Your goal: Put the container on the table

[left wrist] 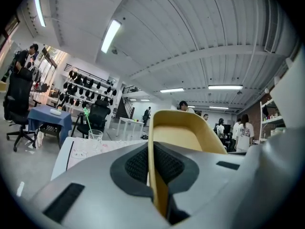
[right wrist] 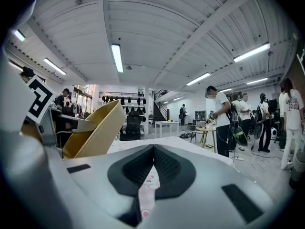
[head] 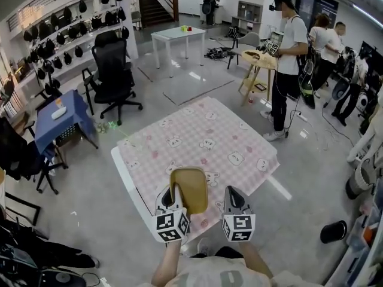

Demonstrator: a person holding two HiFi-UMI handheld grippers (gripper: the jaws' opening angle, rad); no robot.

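Observation:
A yellow container (head: 190,189) hangs over the near edge of the table (head: 239,137), which has a pink patterned cloth. My left gripper (head: 175,197) is shut on the container's near left wall, and that wall (left wrist: 156,175) runs between the two pads in the left gripper view. My right gripper (head: 234,197) is beside the container on its right, shut with nothing between its pads (right wrist: 151,166). In the right gripper view the container (right wrist: 95,130) appears tilted at the left.
A clear glass (left wrist: 95,137) stands on the table to the left. A black office chair (head: 114,70), a blue-draped table (head: 60,119) and a white table (head: 178,36) are beyond. Several people (head: 290,52) stand at the right by a wooden stand (head: 258,70).

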